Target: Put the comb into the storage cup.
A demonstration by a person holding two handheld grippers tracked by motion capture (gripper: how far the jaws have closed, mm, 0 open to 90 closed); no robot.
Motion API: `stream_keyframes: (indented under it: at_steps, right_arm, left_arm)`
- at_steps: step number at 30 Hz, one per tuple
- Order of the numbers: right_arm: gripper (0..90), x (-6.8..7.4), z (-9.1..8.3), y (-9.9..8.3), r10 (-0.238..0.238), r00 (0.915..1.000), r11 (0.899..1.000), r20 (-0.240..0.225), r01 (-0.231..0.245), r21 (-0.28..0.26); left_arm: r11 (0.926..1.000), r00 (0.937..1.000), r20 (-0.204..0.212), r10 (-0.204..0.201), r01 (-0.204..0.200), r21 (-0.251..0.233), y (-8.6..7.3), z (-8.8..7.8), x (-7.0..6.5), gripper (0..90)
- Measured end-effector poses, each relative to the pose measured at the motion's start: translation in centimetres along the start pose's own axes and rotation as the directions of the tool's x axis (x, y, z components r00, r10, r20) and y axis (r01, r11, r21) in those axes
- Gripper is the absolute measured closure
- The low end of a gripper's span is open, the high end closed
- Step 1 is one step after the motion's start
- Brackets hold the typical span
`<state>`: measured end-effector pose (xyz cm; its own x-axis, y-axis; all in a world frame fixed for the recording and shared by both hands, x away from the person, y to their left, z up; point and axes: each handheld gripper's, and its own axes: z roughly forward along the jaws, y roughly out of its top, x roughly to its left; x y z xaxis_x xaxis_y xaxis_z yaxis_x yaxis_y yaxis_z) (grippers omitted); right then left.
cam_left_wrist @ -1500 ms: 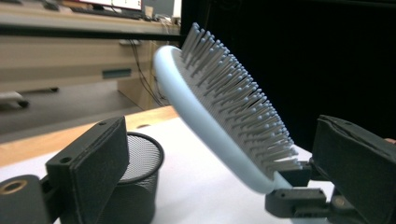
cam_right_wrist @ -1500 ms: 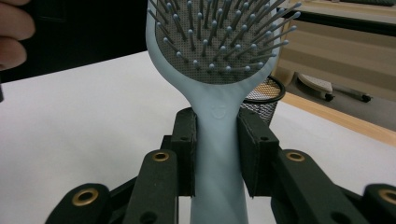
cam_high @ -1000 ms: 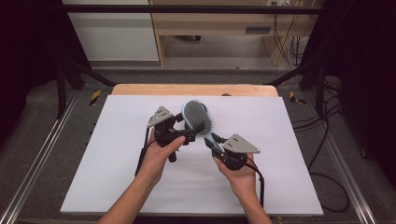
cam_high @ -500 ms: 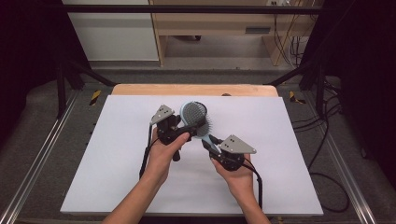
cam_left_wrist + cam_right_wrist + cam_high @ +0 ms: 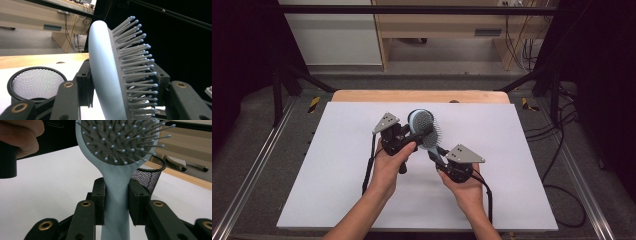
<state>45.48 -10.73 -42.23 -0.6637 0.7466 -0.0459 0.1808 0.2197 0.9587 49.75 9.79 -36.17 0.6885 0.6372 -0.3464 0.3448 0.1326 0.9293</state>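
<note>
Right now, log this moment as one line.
left hand-held gripper: just closed on hairbrush head | right hand-held gripper: shut on handle | mesh cup: on table, behind

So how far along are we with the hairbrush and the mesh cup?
Done: the hairbrush is off the table, its handle clamped by the right gripper. In hand: the left gripper has just been closing on the brush head. Left: the brush is not yet in the mesh cup.

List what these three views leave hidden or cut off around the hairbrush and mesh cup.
- Hairbrush: right gripper view, head top cut by the frame edge; handle end hidden behind the right gripper.
- Mesh cup: left gripper view, base hidden by the left gripper.
- Mesh cup, high view: mostly hidden behind the brush head.
</note>
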Motion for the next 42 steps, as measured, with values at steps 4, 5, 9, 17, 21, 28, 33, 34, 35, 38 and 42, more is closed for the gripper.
stream_keyframes:
  at_steps: [4,5,9,17,21,28,33,34,35,38,42]
  right_arm:
    - [69.6,-0.1,0.1,-0.1,0.002,1.0,1.0,-0.002,-0.002,0.011]
    - [69.6,-0.1,0.1,-0.1,0.003,1.0,1.0,-0.005,-0.003,0.012]
    - [69.5,-0.2,0.2,-0.2,0.011,0.9999,1.0,-0.013,-0.01,0.021]
    - [69.3,-0.4,0.3,-0.3,0.03,0.9991,0.999,-0.03,-0.029,0.031]
    - [69.3,-0.5,0.4,-0.4,0.037,0.9986,0.999,-0.037,-0.036,0.034]
    - [57.5,-0.7,0.6,-0.5,0.061,0.9964,0.997,-0.059,-0.058,0.046]
    - [41.9,-0.9,0.5,-0.6,0.068,0.9964,0.996,-0.052,-0.065,0.055]
    - [39.7,-1.0,0.4,-0.6,0.071,0.9962,0.996,-0.05,-0.068,0.059]
    - [37.5,-1.1,0.4,-0.6,0.077,0.9959,0.995,-0.047,-0.074,0.061]
    - [32.3,-1.4,0.4,-0.8,0.086,0.9954,0.993,-0.041,-0.082,0.091]
    - [21.6,-1.5,0.6,-1.1,0.096,0.9947,0.989,-0.037,-0.092,0.113]
  left_arm:
    - [1.0,1.0,0.007,-0.001,0.001,0.0,-0.1,0.1,-0.1,50.7]
    - [1.0,1.0,0.006,-0.001,0.001,0.001,-0.1,0.1,-0.1,50.9]
    - [1.0,1.0,0.001,-0.001,0.001,0.008,-0.1,0.1,-0.1,51.1]
    - [0.9998,0.9998,0.012,-0.017,0.017,0.007,-0.2,0.3,-0.1,51.9]
    - [0.9998,0.9998,0.013,-0.018,0.017,0.011,-0.3,0.4,0.0,52.2]
    - [0.9999,0.9998,0.012,-0.013,0.013,0.003,0.0,0.4,0.3,52.7]
    - [0.9999,1.0,-0.006,-0.002,0.002,-0.011,0.7,0.3,0.7,52.5]
    - [0.9999,0.9999,-0.012,0.006,-0.006,-0.015,0.9,0.2,0.8,52.5]
    - [0.9998,0.9998,-0.018,0.011,-0.011,-0.019,1.1,0.2,0.8,52.5]
    - [0.9994,0.9993,-0.027,0.024,-0.025,-0.026,1.5,0.1,1.1,52.5]
    - [0.9991,0.9992,-0.032,0.024,-0.025,-0.035,2.0,0.0,1.2,52.4]
